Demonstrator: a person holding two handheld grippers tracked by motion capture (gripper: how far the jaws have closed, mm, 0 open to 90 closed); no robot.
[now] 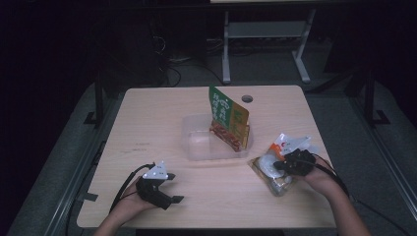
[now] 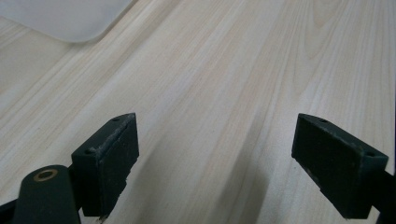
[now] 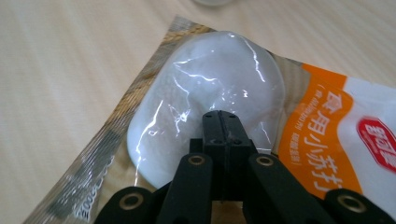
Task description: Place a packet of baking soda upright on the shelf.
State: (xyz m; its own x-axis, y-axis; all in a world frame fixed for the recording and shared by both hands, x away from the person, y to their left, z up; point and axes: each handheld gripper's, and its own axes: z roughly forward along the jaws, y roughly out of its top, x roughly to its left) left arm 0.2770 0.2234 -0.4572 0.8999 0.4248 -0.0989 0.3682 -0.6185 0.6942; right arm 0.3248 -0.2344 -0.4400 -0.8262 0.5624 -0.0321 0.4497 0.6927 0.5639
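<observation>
- Fingers of the right gripper point(image 3: 219, 122) pressed together over the white-powder pouch point(image 3: 219, 79) at the table's point(image 1: 147, 108) near right; whether they pinch film, cannot tell.
- Left gripper point(image 2: 215, 158) gapes above bare wood.
- High view adds a green packet point(image 1: 227, 118) standing in a clear tub point(image 1: 196, 142).

Dim lab, wooden table point(image 1: 162, 118), floor cables point(image 1: 172, 69), metal table frame point(image 1: 265, 44)

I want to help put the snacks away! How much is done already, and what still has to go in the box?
Looks like packing. One green packet already stands in the clear box. The right gripper has its jaws closed on the white-and-orange bag, which lies on the table outside the box, so that one is probably next. The left gripper is open over bare wood.
</observation>
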